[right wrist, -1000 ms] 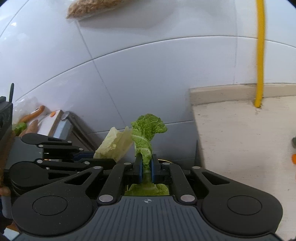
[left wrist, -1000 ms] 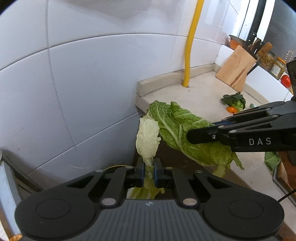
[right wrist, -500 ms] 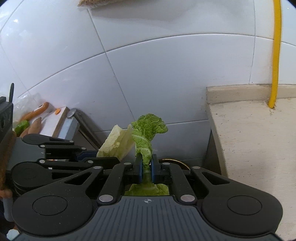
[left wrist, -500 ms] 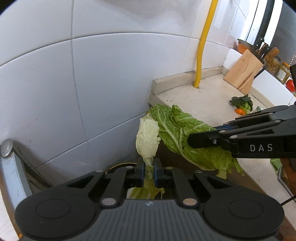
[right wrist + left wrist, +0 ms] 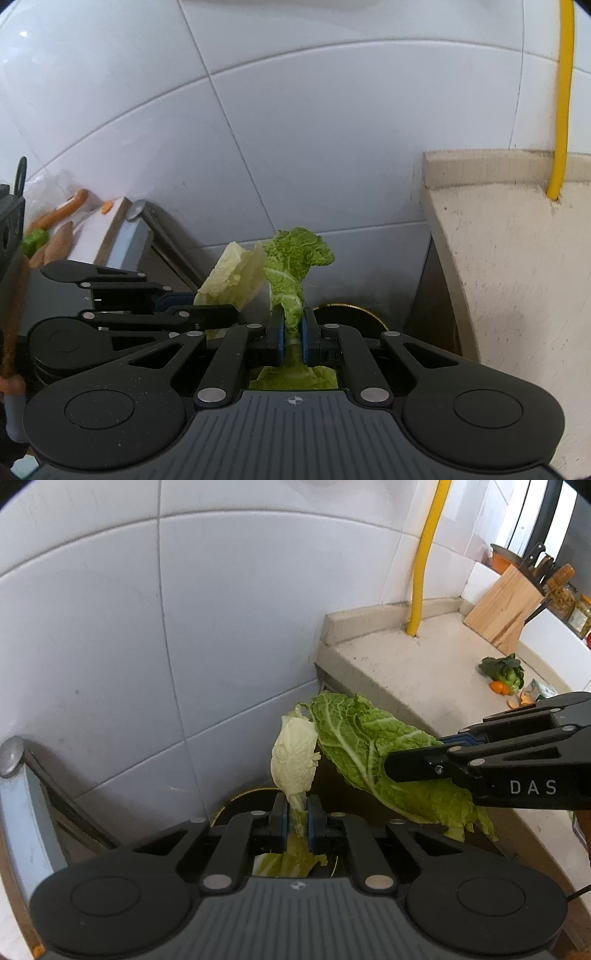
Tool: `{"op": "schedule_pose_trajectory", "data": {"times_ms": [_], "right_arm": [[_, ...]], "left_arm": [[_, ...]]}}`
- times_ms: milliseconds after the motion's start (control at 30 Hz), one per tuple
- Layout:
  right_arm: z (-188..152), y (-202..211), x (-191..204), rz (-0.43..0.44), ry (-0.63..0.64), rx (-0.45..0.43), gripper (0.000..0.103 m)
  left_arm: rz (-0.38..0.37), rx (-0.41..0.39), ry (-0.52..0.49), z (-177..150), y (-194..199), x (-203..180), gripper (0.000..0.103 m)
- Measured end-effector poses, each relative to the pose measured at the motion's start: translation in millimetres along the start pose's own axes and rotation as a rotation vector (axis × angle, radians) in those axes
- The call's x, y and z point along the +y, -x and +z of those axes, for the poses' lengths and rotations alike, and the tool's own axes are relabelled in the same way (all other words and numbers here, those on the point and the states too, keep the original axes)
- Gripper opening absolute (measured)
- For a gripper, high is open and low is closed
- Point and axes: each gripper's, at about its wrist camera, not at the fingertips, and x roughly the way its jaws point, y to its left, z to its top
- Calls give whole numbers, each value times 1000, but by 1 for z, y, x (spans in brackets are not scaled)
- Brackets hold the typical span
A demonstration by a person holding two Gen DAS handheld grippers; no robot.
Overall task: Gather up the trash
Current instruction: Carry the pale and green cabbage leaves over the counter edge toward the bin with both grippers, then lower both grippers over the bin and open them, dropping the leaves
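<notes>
Left gripper (image 5: 295,818): jaws closed tight on the stalk of a pale cabbage leaf (image 5: 294,762). The pale leaf is held upright above the pads; its frayed lower end is seen hanging below them.

Right gripper (image 5: 291,334): jaws nearly closed, clamped on the rib of a green cabbage leaf (image 5: 295,266). The curly top of the green leaf is carried above the pads, and a wider part shows beneath them. In the left wrist view the same gripper (image 5: 397,770) is seen from the side, entering from the right, with the broad green leaf (image 5: 369,746) drooping below its fingers.

The two leaves are held just beside each other; whether they touch cannot be told. In the right wrist view the pale leaf (image 5: 236,277) is seen left of the green one, above the left gripper (image 5: 229,315).

Below both grippers a dark round opening with a yellowish rim (image 5: 354,314) is partly seen, set in the gap between a beige counter (image 5: 517,258) and a grey metal unit (image 5: 136,236). What the opening belongs to cannot be made out.

Behind: a white tiled wall (image 5: 229,627). A yellow pipe (image 5: 424,565) is run down the wall to the counter. Further along the counter a wooden knife block (image 5: 502,609) and vegetable scraps (image 5: 506,675), green and orange, are noted. At far left in the right wrist view, carrots (image 5: 62,210) are laid on a white surface.
</notes>
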Motion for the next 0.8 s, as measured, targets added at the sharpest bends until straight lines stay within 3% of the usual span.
{"op": "schedule_pose_trajectory", "data": {"times_ms": [800], "right_arm": [[-11, -47, -21, -16, -75, 83, 12]], "left_arm": [[58, 148, -4, 1, -59, 7, 6]]}}
